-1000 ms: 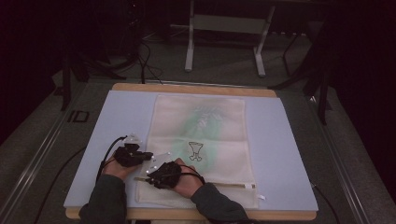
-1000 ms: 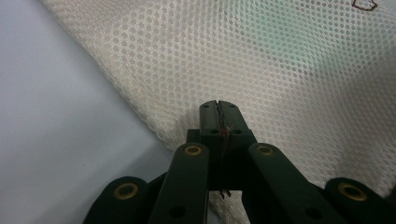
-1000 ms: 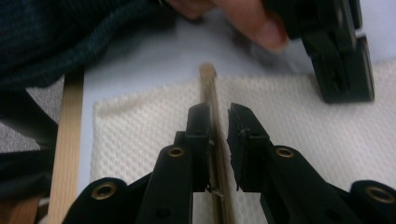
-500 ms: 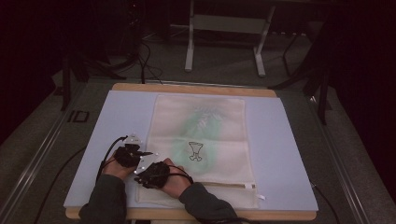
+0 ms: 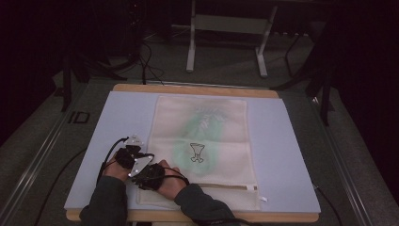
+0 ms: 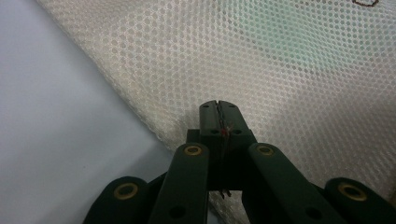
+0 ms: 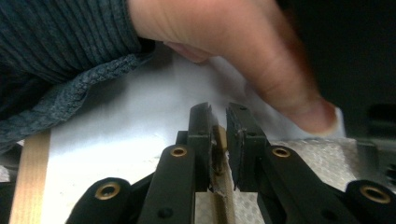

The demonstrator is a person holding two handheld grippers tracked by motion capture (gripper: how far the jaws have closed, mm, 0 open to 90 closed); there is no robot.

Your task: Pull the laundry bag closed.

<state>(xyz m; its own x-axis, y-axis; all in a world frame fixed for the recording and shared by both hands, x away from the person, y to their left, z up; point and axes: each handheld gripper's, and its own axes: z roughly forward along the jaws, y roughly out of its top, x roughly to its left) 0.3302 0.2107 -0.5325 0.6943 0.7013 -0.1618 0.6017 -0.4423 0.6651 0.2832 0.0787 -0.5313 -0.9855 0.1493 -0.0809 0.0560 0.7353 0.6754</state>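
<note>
Your left gripper (image 6: 218, 108) pinches the mesh bag (image 5: 202, 141) at its seven-o'clock edge, your right gripper (image 7: 218, 122) clamps its zipper strip (image 7: 223, 186), zipper travel still undone, I judge.

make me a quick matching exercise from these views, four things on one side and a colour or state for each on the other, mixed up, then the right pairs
Things:
1. mesh bag
2. table mat
3. left gripper
4. sleeve

Colour or state:
A. pale lilac, flat, under the bag
B. jaws pressed together over the mesh
C. cream netting with a green patch showing through
D. dark blue-grey ribbed knit

Pairs: 1-C, 2-A, 3-B, 4-D
</note>
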